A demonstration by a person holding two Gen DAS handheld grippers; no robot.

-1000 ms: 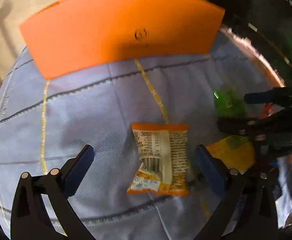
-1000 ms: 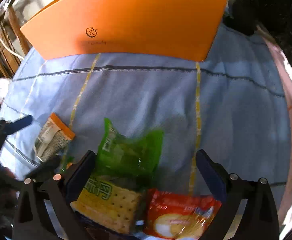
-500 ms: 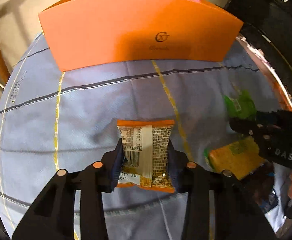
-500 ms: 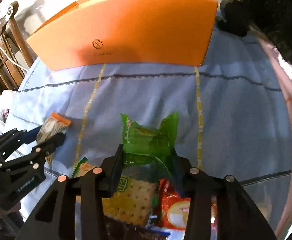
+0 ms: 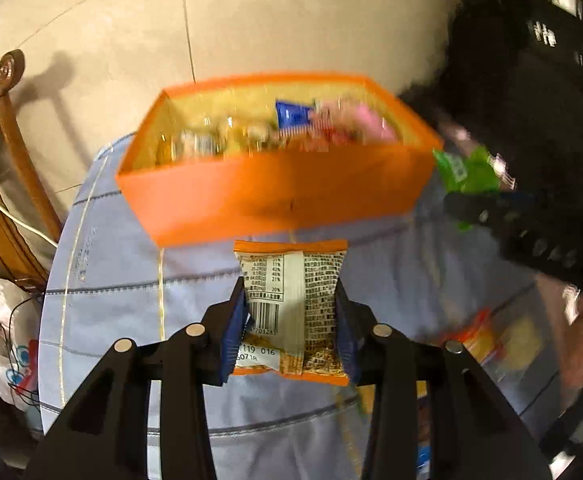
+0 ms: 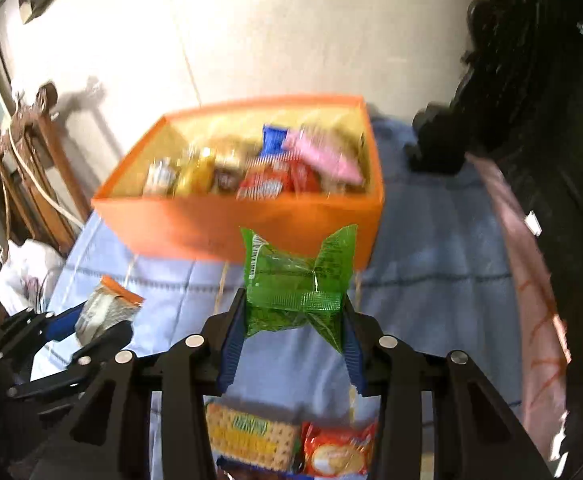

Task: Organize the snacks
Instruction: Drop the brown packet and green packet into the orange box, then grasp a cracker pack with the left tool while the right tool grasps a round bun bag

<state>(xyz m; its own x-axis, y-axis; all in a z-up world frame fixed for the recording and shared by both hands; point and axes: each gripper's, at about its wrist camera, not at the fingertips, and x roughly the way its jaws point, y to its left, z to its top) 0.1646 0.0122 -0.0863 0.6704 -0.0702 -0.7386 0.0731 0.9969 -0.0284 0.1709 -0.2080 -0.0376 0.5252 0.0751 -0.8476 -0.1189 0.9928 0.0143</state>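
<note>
Snacks: left tongs [image 5: 291,316] clamp one orange packet [image 5: 291,304]; right tongs [image 6: 293,320] clamp one green packet [image 6: 297,284].

light: warm indoor, bright on the pale floor [image 5: 291,20], chair [image 5: 7,128] casts a soft shadow upper left | blur: orange box [image 5: 275,196] and its contents smeared | right edge: dark, underexposed | distortion: fisheye bending, black corner vignette

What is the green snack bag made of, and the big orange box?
The green bag looks like thin shiny plastic film: it crinkles, glints and is partly see-through. The orange box seems to be matte cardboard with flat, stiff walls and sharp corners, though smooth plastic board is possible.
</note>
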